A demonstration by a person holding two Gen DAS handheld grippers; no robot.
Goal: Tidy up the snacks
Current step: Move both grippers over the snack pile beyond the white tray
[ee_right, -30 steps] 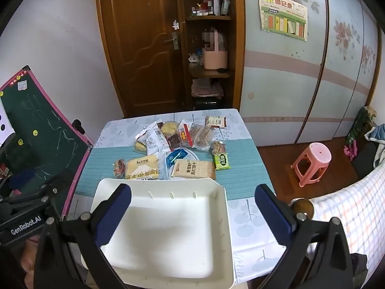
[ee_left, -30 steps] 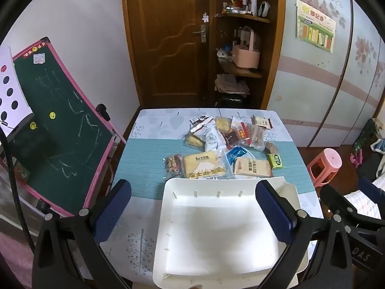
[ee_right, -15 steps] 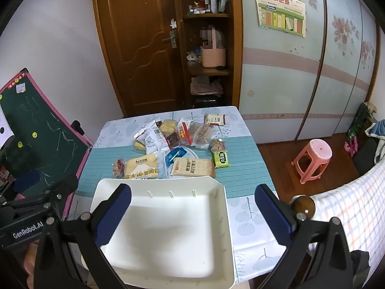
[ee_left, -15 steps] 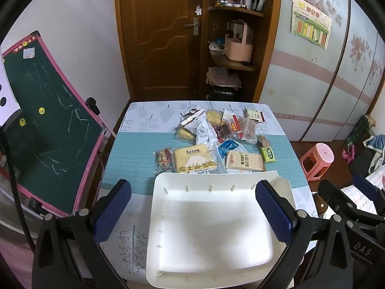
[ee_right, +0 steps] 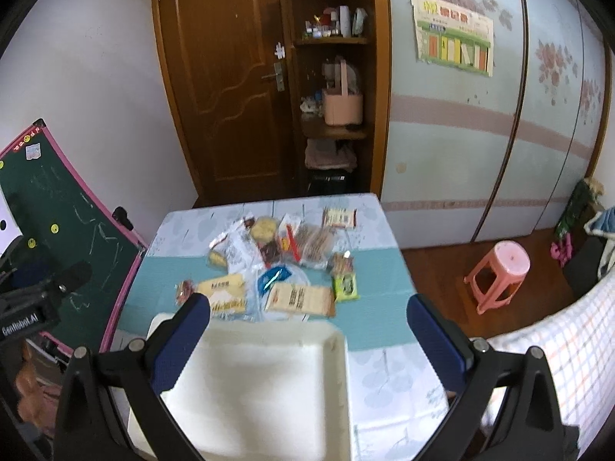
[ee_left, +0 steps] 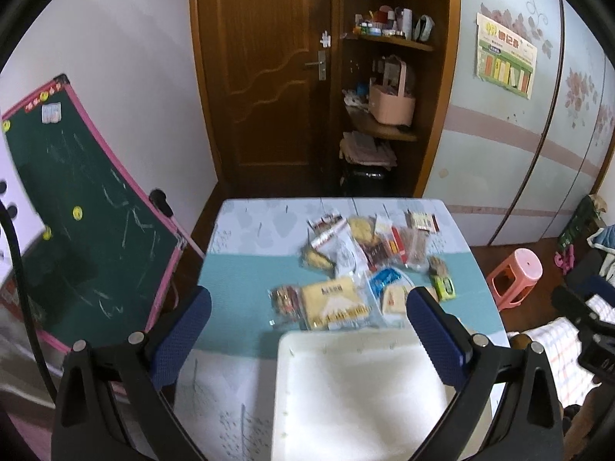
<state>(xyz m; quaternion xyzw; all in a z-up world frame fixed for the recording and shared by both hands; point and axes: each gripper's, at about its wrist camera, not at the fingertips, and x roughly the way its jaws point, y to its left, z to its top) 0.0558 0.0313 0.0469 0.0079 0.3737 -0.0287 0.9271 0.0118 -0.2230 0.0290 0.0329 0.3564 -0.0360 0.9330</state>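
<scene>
Left gripper (ee_left: 307,322): blue-padded fingers spread wide apart, holding nothing, raised above the table's near edge.
Right gripper (ee_right: 307,322): fingers likewise wide apart and empty; seen from the left wrist view it is a dark shape at 3 o'clock.
Table (ee_left: 238,269): pale floral cloth with a teal band across the middle.
White tray (ee_left: 357,395): empty rectangular tray at 6 o'clock on the table, touching none of the gripper fingers.
Snack pile (ee_right: 284,265): loose packets clustered at 12 o'clock from the tray, on the teal band and the far cloth.
Yellow packet (ee_left: 333,305): nearest the tray's far left corner, printed with a white mountain shape; its writing is too blurred to read.
Tan packet (ee_right: 301,299): just beside the tray's far edge, dark print in columns, unreadable.
Blue packet (ee_right: 273,279): between the yellow and tan packets, slightly farther back.
Small green packet (ee_right: 346,287): at 3 o'clock from the tan packet.
Red-and-brown packet (ee_left: 285,301): at 9 o'clock from the yellow packet.
Readable writing: "GenRobot.AI" on the other gripper's body (ee_right: 23,322) at 9 o'clock in the right wrist view.
Green chalkboard (ee_left: 80,223): pink-framed, leaning at 9 o'clock from the table, with chalk scribbles.
Wooden door (ee_left: 269,77): shut, at 12 o'clock behind the table.
Wall poster (ee_right: 453,34): green and yellow, at 1 o'clock; its characters are not legible.
Pink stool (ee_right: 499,272): on the floor at 3 o'clock.
</scene>
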